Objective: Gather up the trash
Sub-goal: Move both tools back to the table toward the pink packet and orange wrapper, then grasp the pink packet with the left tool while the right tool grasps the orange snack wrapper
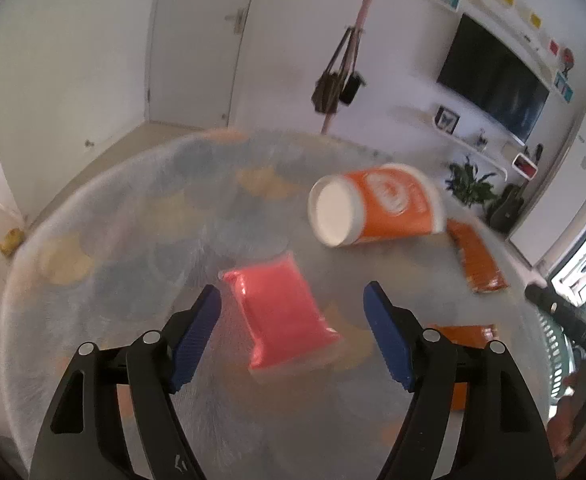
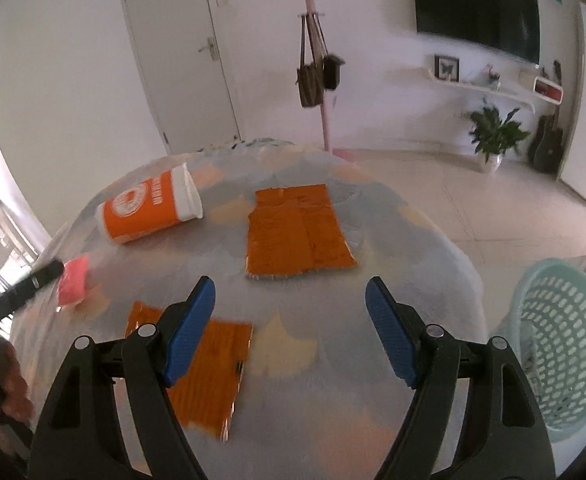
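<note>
Left wrist view: left gripper (image 1: 293, 312), jaws apart, angled down over pink packet (image 1: 281, 312) on the table (image 1: 133, 240); orange cup (image 1: 377, 210) on its side, logo illegible. Right wrist view: right gripper (image 2: 291, 328), jaws apart and empty, above orange wrappers (image 2: 299, 236); mint basket (image 2: 561, 352) beside the table.

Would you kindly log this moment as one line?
left tool: open over pink packet | right tool: open, empty | cup: on its side | two orange wrappers on table | basket: right
</note>
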